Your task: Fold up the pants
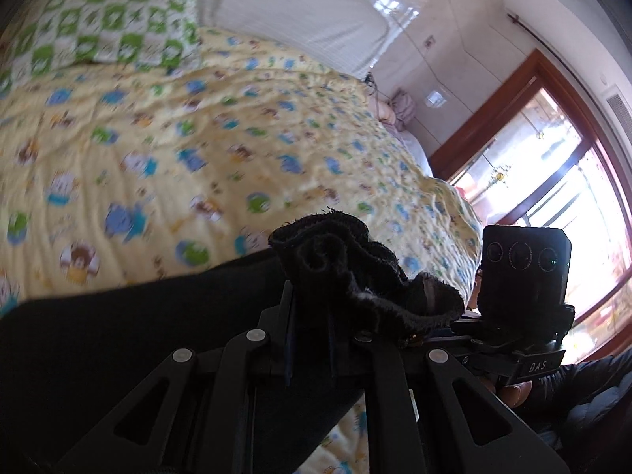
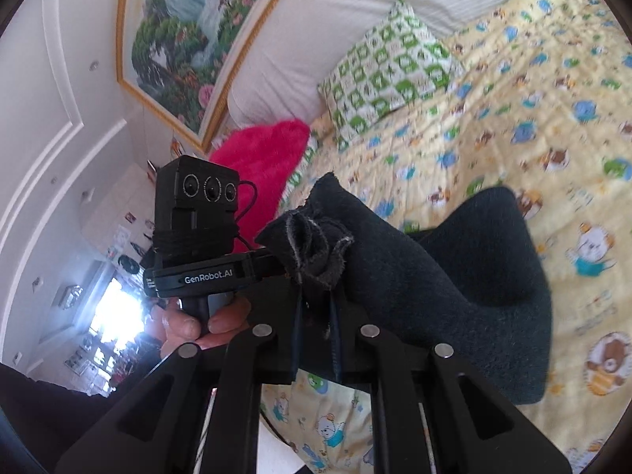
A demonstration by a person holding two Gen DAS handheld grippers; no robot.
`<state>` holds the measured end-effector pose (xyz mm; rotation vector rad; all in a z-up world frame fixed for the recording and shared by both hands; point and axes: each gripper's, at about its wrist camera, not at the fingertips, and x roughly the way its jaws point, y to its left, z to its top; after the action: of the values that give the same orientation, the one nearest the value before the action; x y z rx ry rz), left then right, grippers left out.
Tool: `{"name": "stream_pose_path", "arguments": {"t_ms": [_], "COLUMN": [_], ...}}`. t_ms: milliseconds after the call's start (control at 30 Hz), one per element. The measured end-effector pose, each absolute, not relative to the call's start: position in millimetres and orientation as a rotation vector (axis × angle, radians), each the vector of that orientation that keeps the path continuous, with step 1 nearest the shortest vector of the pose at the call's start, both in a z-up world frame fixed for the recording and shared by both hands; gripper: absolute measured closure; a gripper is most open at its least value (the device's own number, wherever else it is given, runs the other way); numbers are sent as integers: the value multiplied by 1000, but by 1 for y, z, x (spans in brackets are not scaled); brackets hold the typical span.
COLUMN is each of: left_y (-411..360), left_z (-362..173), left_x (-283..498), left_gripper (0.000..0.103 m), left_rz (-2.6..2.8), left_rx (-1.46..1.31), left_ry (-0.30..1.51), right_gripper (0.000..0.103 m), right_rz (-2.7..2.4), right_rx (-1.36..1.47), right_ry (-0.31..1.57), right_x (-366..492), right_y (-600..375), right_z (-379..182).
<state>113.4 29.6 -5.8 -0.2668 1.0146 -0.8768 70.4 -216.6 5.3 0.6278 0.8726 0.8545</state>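
With the left gripper (image 1: 312,316) and right gripper (image 2: 316,304) each pinching a bunched edge of the black pants (image 2: 454,288), which drape at lower centre over the yellow cartoon-print bedspread (image 1: 197,138), carrying both ends level should keep the fold even.

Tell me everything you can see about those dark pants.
The pants look black and fleecy, like thick soft knit, with a frayed raw edge. The left gripper and right gripper each pinch a bunched bit of that edge, lifting it. The rest sags down onto the yellow cartoon-print quilt.
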Motion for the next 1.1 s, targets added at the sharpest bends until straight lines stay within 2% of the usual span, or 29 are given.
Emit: {"name": "stream_pose_path", "arguments": {"t_ms": [500,567,633,700,1100], "left_y": [75,83,90,98,167], "left_z": [-26,-25,-24,-20,-7], "left_x": [95,89,82,73,25], "left_gripper": [93,93,93,93,93], "left_rz": [-735,-712,-688,-657,-415], "left_rx": [-336,-352,-369,-378,-520], "left_ry": [1030,1025,1017,998,894], "right_gripper": [87,82,61,51,50], "right_rz": [860,861,895,916,949], "right_rx": [559,543,545,522,494], "right_ry": [990,999,1001,999,996], "right_x": [75,75,74,69,74], "right_y": [-191,-187,-184,-177,-157], "right_z": [-20,-20,-18,-15,-4]}}
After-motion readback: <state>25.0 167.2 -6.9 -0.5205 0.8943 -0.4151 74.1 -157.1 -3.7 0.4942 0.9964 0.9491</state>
